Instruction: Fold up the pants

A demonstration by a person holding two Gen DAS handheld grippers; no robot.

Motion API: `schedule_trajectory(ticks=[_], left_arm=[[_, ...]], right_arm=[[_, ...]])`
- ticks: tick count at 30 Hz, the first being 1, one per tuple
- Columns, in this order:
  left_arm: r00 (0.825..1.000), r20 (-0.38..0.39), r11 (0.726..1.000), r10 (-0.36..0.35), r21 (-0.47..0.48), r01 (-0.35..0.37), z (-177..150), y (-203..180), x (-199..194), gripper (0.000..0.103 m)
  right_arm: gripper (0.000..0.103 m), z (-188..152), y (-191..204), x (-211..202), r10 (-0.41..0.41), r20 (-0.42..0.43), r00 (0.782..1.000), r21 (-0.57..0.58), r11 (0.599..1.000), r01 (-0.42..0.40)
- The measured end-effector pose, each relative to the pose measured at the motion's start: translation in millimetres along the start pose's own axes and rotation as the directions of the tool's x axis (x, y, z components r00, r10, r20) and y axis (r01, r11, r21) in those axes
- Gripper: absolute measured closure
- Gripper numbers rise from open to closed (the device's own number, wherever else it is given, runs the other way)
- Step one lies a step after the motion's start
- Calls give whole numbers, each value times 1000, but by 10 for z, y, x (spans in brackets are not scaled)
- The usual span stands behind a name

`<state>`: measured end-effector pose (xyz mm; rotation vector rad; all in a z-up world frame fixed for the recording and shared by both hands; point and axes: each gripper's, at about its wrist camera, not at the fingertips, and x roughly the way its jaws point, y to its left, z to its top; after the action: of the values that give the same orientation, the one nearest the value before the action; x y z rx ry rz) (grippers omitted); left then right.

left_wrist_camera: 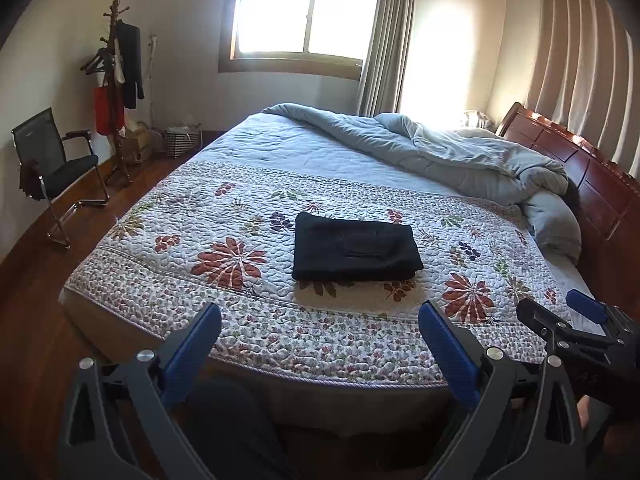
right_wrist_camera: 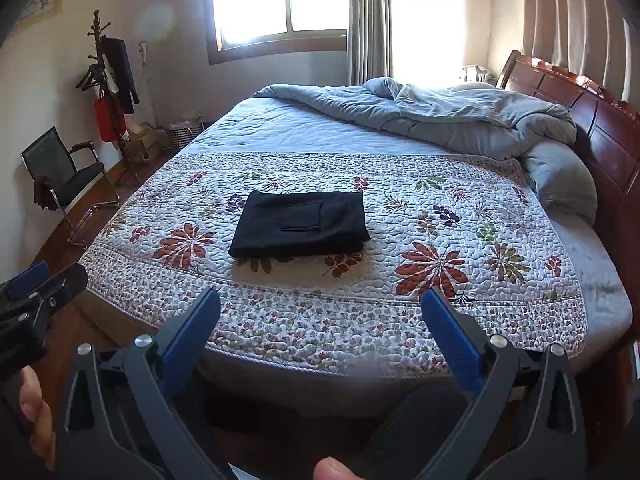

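The black pants [left_wrist_camera: 356, 252] lie folded into a neat rectangle on the floral quilt [left_wrist_camera: 200, 208] in the middle of the bed. They also show in the right wrist view [right_wrist_camera: 302, 230], with a back pocket facing up. My left gripper [left_wrist_camera: 320, 314] is open and empty, held back over the bed's near edge, well short of the pants. My right gripper [right_wrist_camera: 320, 300] is open and empty too, also back at the near edge. Each gripper shows in the other's view, the right gripper [left_wrist_camera: 560, 312] at the right, the left gripper [right_wrist_camera: 40, 280] at the left.
A crumpled grey duvet [left_wrist_camera: 460, 152] is bunched along the far right of the bed by the wooden headboard [left_wrist_camera: 580, 160]. A black office chair [left_wrist_camera: 56, 172] and a coat stand [left_wrist_camera: 116, 80] stand at the left wall. Wooden floor surrounds the bed.
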<state>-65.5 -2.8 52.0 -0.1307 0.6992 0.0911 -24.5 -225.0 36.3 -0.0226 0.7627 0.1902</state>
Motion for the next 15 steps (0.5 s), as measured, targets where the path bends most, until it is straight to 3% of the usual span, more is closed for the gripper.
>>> schedule_trajectory(ticks=[15], left_arm=[[1000,-3,1000,3,10,-3,17,2,73,4]], right_arm=[[3,20,-22,74,-1,-12,1000,-3,1000,1]])
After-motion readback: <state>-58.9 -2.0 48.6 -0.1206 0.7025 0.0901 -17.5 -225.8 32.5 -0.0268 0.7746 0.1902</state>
